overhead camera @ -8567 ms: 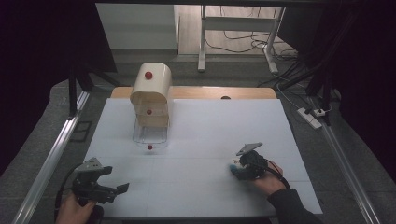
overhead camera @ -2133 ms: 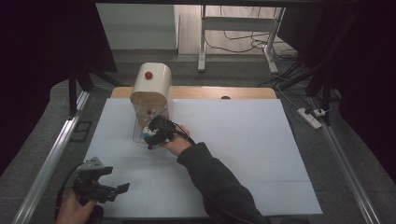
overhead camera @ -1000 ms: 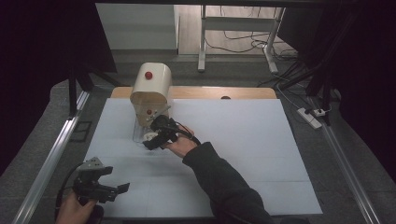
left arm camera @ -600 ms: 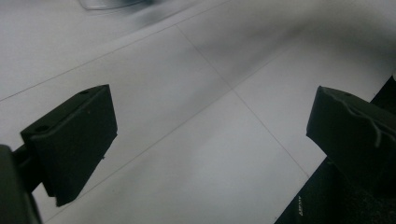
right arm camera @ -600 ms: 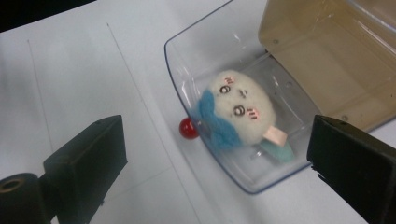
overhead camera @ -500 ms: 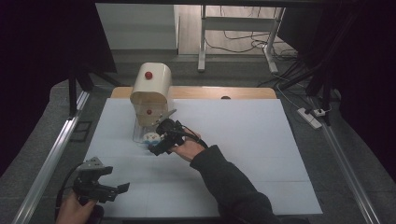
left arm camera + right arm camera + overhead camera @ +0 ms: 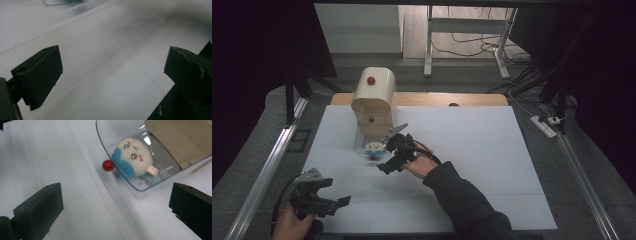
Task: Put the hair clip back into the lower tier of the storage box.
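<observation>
Currently: right gripper (image 7: pixel 115 207) jaws just opened wide, nothing between; round cream-and-blue plush toy (image 7: pixel 133 157) lies in clear plastic drawer (image 7: pixel 120 180). Left gripper (image 7: pixel 112 75) gapes empty. Risk: careless withdrawal could catch the drawer's red knob (image 7: pixel 108 165).

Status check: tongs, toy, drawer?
Right tongs open, jaws just widened, nothing between them. Left tongs open, idle. Plush toy lies in clear drawer, which stands pulled out. Nothing blocking.

Right tongs (image 7: pixel 388 161) out at mid-bench on an outstretched, dark-sleeved forearm, jaws just opened wide, nothing between them. Left tongs (image 7: pixel 326 199) low at the near left edge, gripped in a bare hand (image 7: pixel 289 225), jaws spread wide, empty.
</observation>
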`<act>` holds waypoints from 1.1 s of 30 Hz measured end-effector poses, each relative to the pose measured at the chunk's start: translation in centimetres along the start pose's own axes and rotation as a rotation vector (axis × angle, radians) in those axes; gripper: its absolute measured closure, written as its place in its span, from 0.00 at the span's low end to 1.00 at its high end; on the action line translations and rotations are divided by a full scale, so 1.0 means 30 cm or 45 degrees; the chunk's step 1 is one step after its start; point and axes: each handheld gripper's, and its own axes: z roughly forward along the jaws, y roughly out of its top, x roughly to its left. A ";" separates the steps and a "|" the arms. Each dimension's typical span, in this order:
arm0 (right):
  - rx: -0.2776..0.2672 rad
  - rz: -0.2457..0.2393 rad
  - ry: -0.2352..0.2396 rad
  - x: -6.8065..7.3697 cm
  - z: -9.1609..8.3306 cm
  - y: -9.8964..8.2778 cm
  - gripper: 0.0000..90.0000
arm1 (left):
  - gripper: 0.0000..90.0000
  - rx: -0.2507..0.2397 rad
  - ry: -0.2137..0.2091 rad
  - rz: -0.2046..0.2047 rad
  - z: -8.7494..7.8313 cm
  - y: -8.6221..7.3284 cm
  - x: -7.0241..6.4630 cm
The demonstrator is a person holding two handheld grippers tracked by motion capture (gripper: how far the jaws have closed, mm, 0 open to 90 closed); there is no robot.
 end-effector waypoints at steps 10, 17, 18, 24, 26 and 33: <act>-0.030 0.024 -0.006 -0.006 -0.040 -0.055 0.00 | 0.02 0.000 -0.002 -0.003 0.001 0.001 0.000; -0.023 0.029 -0.008 -0.005 -0.067 -0.084 0.00 | 0.02 0.000 -0.003 -0.003 0.001 0.001 0.001; -0.016 0.033 -0.013 -0.004 -0.071 -0.089 0.00 | 0.02 0.000 -0.003 -0.003 0.001 0.001 0.001; -0.024 0.056 -0.008 -0.005 -0.094 -0.120 0.00 | 0.02 0.002 -0.003 -0.003 0.001 0.001 0.001; -0.024 0.055 -0.007 -0.006 -0.101 -0.128 0.00 | 0.02 0.002 -0.003 -0.003 0.001 0.001 0.000; -0.023 0.073 -0.010 -0.003 -0.129 -0.162 0.00 | 0.02 0.001 -0.003 -0.002 0.001 0.001 0.000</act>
